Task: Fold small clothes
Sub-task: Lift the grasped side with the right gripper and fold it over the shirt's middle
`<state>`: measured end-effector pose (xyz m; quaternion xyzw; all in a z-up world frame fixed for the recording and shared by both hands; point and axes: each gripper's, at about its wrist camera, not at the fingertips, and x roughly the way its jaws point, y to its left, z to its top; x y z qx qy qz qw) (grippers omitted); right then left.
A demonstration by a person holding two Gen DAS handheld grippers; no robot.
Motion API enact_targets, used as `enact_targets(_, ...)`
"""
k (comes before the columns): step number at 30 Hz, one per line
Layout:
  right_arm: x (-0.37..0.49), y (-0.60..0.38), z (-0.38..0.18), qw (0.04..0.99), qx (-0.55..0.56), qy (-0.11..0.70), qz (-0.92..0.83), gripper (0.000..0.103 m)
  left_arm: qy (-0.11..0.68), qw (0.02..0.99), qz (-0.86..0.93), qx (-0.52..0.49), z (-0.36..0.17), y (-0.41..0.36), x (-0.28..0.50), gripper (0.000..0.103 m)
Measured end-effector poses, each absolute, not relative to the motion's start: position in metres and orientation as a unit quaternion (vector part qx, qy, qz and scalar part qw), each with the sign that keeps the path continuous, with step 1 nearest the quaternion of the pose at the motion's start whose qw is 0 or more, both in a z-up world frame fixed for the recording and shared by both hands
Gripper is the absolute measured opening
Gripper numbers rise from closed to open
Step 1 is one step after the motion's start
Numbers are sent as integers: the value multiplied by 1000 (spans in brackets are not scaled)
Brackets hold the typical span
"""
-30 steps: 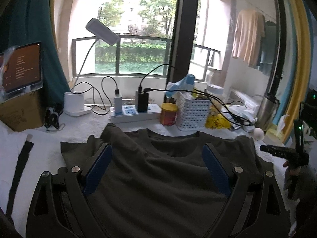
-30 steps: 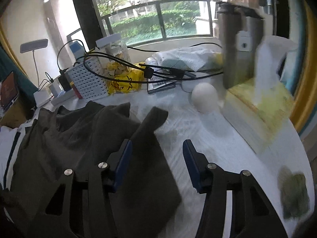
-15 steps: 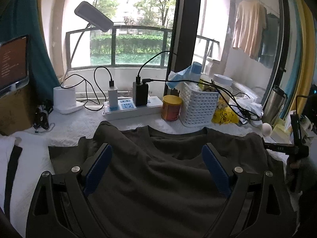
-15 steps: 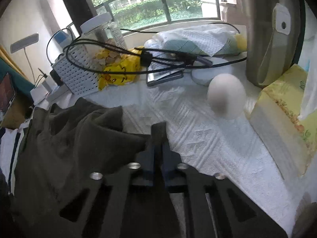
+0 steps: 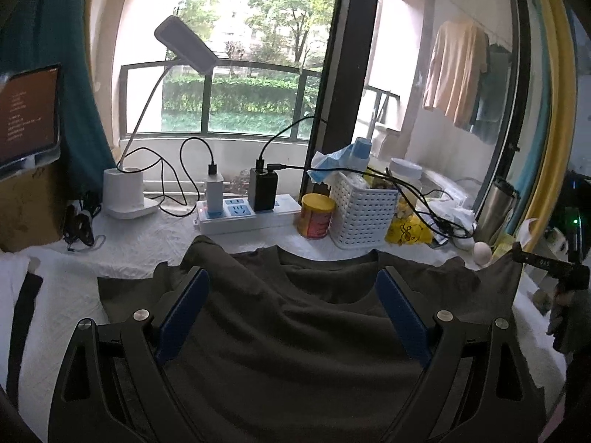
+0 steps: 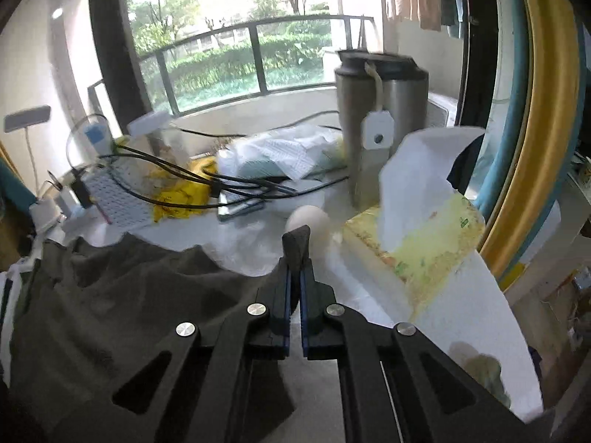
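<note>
A dark olive T-shirt [image 5: 295, 332] lies spread on the white table cover, neckline toward the window. My left gripper [image 5: 291, 295] hangs open just above its chest, blue pads [image 5: 183, 313] wide apart with nothing pinched. My right gripper [image 6: 295, 258] is shut on the shirt's right sleeve edge, and a tab of cloth pokes up past the fingertips. The shirt [image 6: 129, 313] rises from the table toward that grip. In the left wrist view the right gripper [image 5: 519, 253] holds the raised sleeve corner at the far right.
Along the window side stand a desk lamp [image 5: 125, 195], power strip [image 5: 243, 216], orange can [image 5: 316, 216] and white basket [image 5: 364, 217] with cables. A white egg-shaped object [image 6: 308, 221], steel flask [image 6: 380, 129] and tissue box [image 6: 417, 243] sit close to the right gripper.
The right gripper closed from open onto the sleeve edge and rose, pulling the cloth up. The left gripper drifted sideways over the shirt and stayed open.
</note>
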<state>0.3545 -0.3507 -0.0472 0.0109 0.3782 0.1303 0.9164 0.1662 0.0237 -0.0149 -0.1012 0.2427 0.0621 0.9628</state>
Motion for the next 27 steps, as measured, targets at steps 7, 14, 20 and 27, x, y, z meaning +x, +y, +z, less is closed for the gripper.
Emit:
enact_targets(7,328,-288,-23,923,-18,348,164,4,218,967,56,-120,-10,55,141,94)
enact_targets(14,311,-222,-42,910,-50,369,181,4,221,966,33,-129,-18,77,129,94)
enact_targets(20,300,-175,-76,892,-56,408,187,5,238,961,25,-138,-29,97,130,94)
enact_targets(27,295,-157,-95,875,-55,429,219,61,237,960,13,-148,-30,100,129,94)
